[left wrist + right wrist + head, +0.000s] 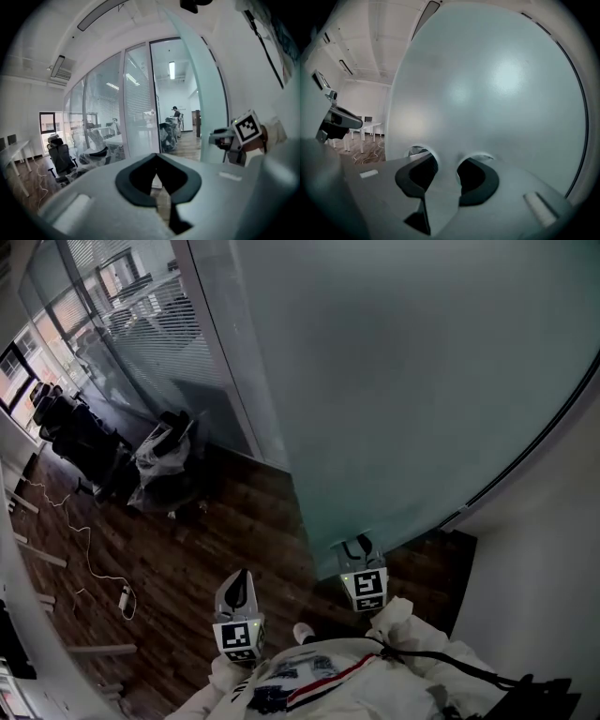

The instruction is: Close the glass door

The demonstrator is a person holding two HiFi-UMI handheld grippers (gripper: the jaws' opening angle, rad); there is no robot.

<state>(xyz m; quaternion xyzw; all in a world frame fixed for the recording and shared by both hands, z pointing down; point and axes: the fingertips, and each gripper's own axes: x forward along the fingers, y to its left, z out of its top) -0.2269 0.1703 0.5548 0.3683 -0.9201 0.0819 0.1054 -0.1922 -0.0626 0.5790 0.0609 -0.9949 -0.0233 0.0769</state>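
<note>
At the door (403,381), frosted glass rising beside a white wall, the right gripper (359,547) points almost level, its tips right up against the lower pane near the free edge. Its jaws stand apart and grip nothing. The left gripper (240,583) is clenched and empty, aimed past the door's edge over the wood floor (187,549). Each cube (367,587) carries black-and-white square markers. The jacket (309,685) has print too blurred to read.
</note>
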